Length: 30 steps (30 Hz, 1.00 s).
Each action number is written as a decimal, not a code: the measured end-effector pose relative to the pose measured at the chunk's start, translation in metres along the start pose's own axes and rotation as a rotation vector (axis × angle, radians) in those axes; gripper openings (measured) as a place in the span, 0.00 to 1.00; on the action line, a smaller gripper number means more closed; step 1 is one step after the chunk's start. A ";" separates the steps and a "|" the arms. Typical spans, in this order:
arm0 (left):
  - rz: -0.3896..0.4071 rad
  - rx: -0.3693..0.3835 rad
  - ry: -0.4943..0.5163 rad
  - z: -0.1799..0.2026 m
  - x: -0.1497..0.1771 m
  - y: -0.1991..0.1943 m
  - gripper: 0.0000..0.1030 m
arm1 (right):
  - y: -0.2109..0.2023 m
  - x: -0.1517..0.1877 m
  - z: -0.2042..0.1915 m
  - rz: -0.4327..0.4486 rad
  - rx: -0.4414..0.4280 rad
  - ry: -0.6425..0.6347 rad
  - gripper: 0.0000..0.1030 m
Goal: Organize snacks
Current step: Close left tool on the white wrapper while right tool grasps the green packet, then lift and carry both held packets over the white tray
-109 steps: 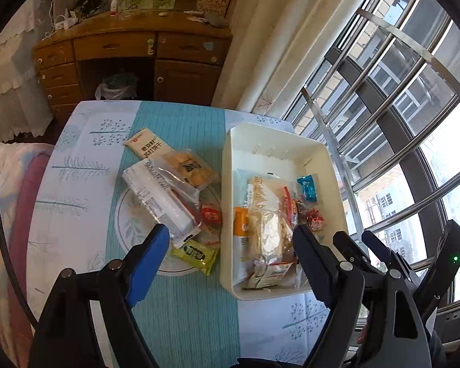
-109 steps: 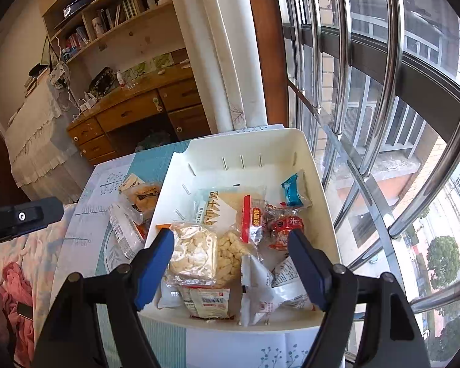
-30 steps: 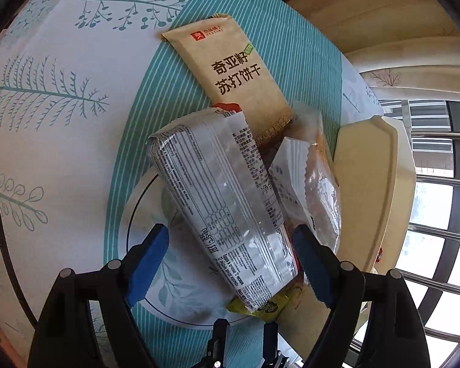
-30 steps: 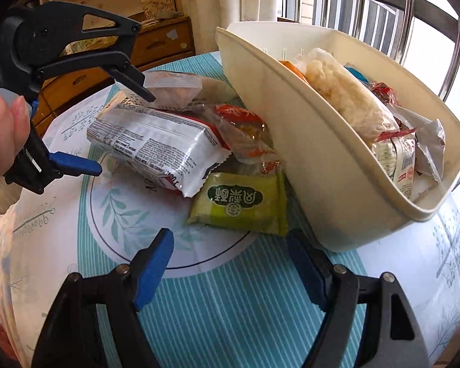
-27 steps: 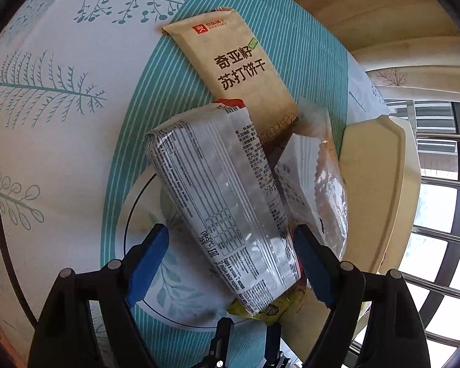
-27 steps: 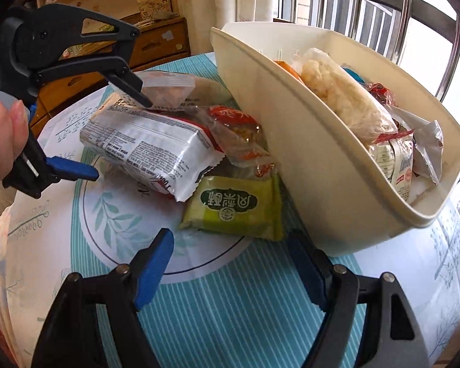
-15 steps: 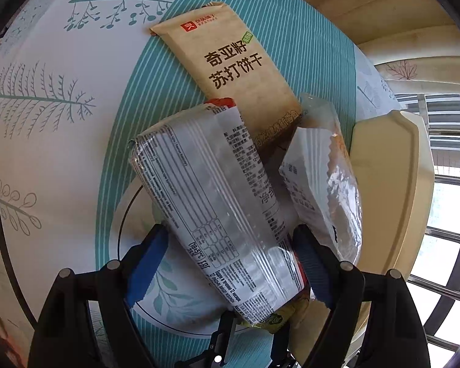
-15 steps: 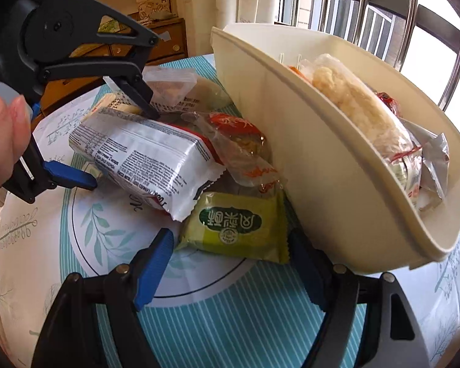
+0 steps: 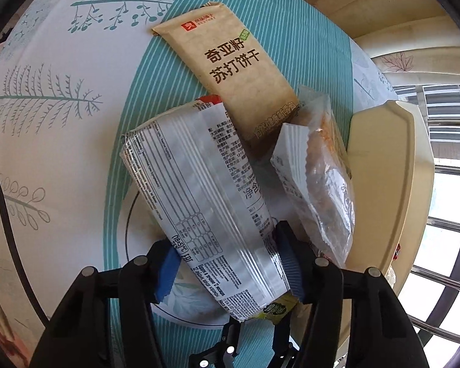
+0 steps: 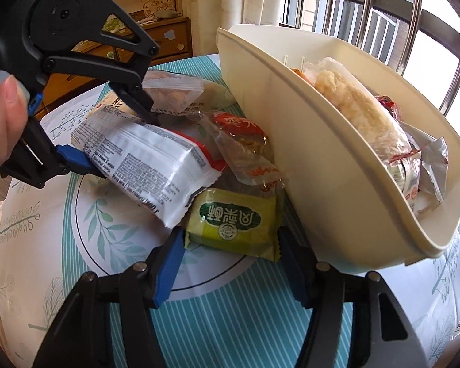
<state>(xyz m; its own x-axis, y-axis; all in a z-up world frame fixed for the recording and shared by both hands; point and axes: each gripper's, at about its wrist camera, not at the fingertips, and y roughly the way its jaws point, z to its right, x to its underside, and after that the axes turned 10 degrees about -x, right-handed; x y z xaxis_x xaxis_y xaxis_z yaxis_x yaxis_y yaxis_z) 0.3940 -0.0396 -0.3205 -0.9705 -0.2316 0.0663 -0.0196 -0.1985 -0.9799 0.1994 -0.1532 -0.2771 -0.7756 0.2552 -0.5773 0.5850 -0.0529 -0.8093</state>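
Teal-striped cloth with leaf prints covers the round bench (image 10: 230, 331), and both sets of fingers have just been closing on snacks lying on it. Nearest, the right gripper (image 10: 230, 245) has drawn in from a wide spread until its blue pads meet the two side edges of the green packet (image 10: 233, 219), which lies flat beside the bin's near wall. Just left and farther, the left gripper (image 9: 227, 263) pinches the long white wrapped pack (image 9: 199, 190), its near end between the pads. Beyond lie a brown cracker pack (image 9: 233, 70) and a clear bag (image 9: 319, 178). At right the cream bin (image 10: 322, 159), already well filled, awaits both; lifting looks next.
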 end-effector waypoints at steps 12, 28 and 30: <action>-0.006 -0.096 -0.055 -0.059 0.026 -0.018 0.53 | -0.008 0.006 -0.008 -0.050 -0.015 -0.010 0.55; 0.050 -0.117 -0.077 -0.153 0.095 -0.081 0.48 | -0.061 0.016 -0.022 -0.031 -0.053 -0.024 0.54; 0.071 -0.097 -0.066 -0.157 0.107 -0.092 0.48 | -0.074 0.015 -0.024 -0.009 -0.062 -0.029 0.54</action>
<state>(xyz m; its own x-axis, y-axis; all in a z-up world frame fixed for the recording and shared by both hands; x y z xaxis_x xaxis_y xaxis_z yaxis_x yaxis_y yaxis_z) 0.2546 0.1040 -0.2526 -0.9524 -0.3048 0.0054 0.0222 -0.0870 -0.9960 0.1502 -0.1224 -0.2233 -0.7872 0.2269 -0.5735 0.5906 0.0097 -0.8069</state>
